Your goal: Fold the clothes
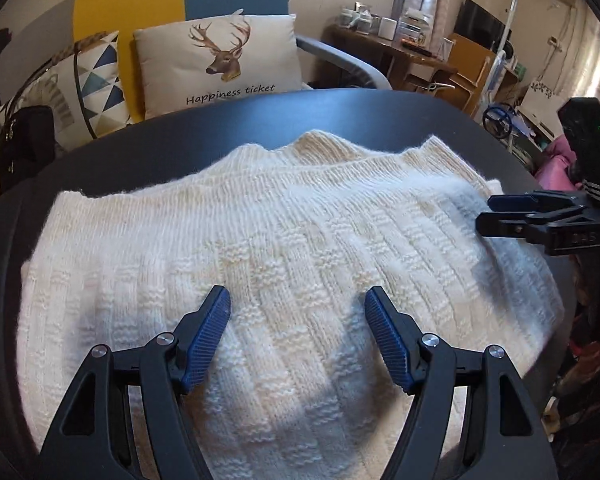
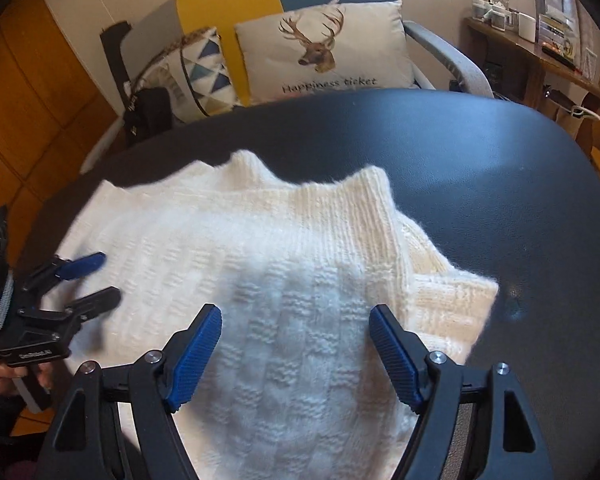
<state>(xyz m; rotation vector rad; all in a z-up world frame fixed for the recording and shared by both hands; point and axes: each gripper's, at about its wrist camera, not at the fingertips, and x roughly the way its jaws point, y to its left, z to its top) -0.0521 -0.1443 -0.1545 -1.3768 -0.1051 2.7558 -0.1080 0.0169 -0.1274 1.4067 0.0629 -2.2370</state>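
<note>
Knitwear first: a cream sweater (image 1: 284,248) lies spread on the dark round table (image 2: 480,168), already doubled over on itself, so that a ribbed edge runs along its far side and a lower layer pokes out at the corner toward the right in the right wrist view. It sits flat and near the middle of the table, probably so that both grippers can reach across it from the near side. The left gripper (image 1: 298,312) hangs over the near part of the sweater with its jaws wide apart and nothing between them but the knit below; the pads do not pinch any cloth. The right gripper (image 2: 296,328) is likewise spread wide over the folded layers, gripping nothing, and seen from the left camera it reaches in from the side above the sweater's edge. Both point steeply down, which suits either smoothing the fold or picking an edge for the next one; which is meant I cannot tell. Behind the table stands a chair with a deer cushion (image 1: 220,60), well apart from the work.
</note>
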